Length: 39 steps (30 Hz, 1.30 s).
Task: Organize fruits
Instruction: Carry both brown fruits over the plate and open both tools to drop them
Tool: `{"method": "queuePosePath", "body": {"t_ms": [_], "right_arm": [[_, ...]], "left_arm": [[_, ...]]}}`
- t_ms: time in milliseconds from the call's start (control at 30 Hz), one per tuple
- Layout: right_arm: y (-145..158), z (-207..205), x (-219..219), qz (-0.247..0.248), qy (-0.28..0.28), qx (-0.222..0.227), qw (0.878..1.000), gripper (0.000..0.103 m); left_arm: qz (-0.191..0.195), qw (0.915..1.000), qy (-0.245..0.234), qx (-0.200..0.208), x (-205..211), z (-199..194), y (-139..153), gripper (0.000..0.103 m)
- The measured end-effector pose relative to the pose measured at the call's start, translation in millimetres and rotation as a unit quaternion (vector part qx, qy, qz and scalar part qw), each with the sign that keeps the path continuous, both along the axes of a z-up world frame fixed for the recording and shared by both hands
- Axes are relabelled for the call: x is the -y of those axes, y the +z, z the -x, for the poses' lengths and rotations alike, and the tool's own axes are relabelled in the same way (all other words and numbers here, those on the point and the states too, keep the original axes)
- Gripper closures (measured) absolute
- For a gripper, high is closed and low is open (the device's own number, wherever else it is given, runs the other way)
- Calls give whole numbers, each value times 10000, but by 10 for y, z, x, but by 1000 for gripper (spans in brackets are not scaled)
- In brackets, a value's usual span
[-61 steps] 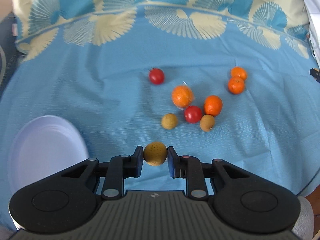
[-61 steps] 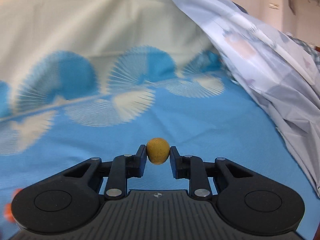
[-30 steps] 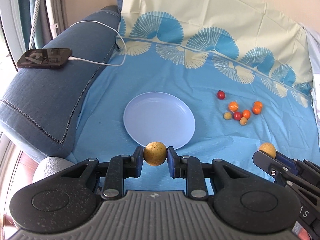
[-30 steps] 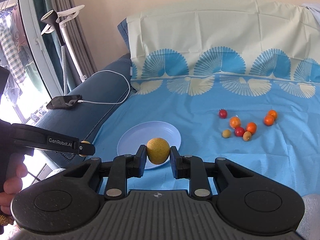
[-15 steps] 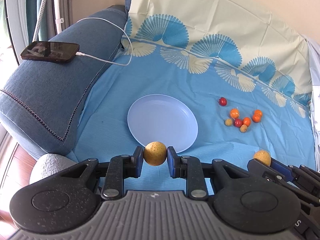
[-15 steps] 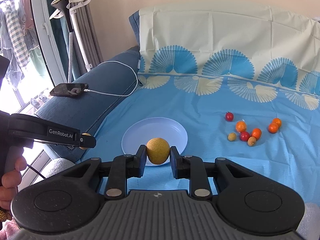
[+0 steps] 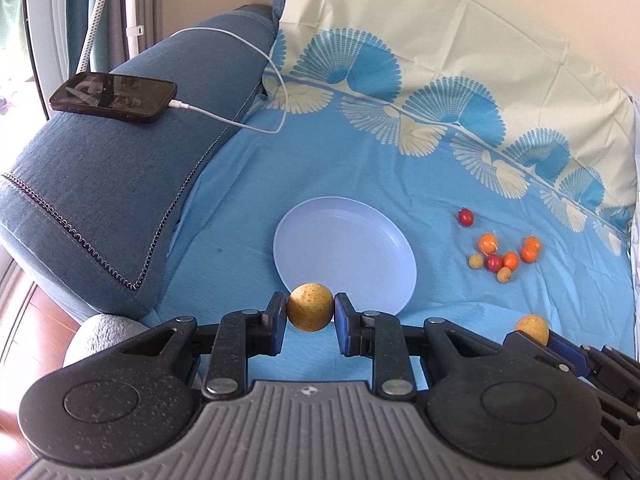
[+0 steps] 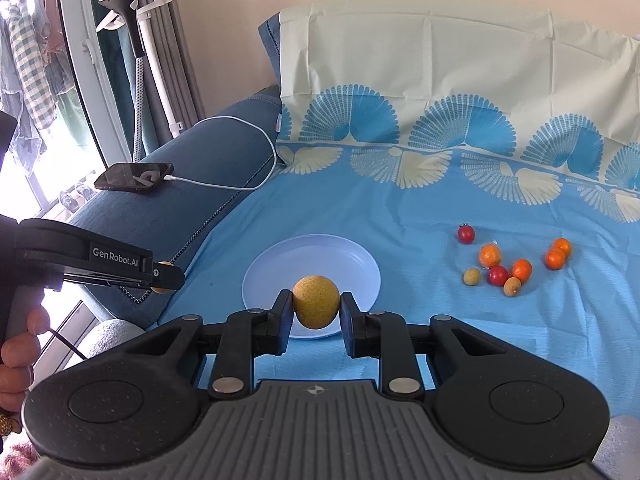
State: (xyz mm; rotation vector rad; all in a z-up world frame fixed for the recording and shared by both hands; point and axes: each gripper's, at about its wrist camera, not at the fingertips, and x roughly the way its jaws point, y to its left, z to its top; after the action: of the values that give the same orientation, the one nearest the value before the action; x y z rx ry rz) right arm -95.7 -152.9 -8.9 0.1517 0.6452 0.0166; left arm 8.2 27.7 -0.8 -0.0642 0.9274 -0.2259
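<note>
My left gripper [image 7: 310, 312] is shut on a small yellow-brown round fruit [image 7: 310, 306], held just before the near rim of the pale blue plate [image 7: 344, 240]. My right gripper [image 8: 315, 312] is shut on a second yellow-brown fruit [image 8: 316, 300], also in front of the plate [image 8: 316, 256]. In the left wrist view the right gripper's held fruit [image 7: 532, 328] shows at lower right; in the right wrist view the left gripper [image 8: 164, 276] juts in from the left. Several oranges, red tomatoes and small brown fruits [image 8: 508, 268] lie right of the plate.
A blue patterned cloth [image 7: 360, 168] covers the sofa seat and backrest. On the dark blue armrest [image 7: 100, 152] lies a black phone [image 7: 114, 97] with a white cable. A garment steamer [image 8: 124, 0] and curtains stand at left. A person's hand [image 8: 16, 364] holds the left gripper.
Both grippers, each still holding its fruit, drifted a little nearer to the plate, and the views shifted slightly. The fruits on the cloth have not moved.
</note>
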Motion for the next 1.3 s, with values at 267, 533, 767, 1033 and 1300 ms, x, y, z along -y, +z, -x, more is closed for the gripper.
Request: {"method": "queuePosePath", "body": {"t_ms": [267,533,767,1033,1300], "right_arm": [[-104,-277,-19,-82,18,-188,9998,77],[-301,-630,-35,-82,-5,-377,9993,77],[-555,-938,-44,-71,19,-641,9979,77],[-821,-1248,-3,-15,46,-909,9958,77],[-1071,-1501,25,81,115,-1154,9932,77]], "left_arm": [[-31,10000,0,-75,27,-246,-67,75],[-119,9996,-21,-264,119,-578,-269,75],[-183,9987,-25,-485,213,-894,-518,75],[-401,9965,-28,-726,364,-1252,-850,75],[-614,9944,-46,-854,475,-1517,-1125,75]]}}
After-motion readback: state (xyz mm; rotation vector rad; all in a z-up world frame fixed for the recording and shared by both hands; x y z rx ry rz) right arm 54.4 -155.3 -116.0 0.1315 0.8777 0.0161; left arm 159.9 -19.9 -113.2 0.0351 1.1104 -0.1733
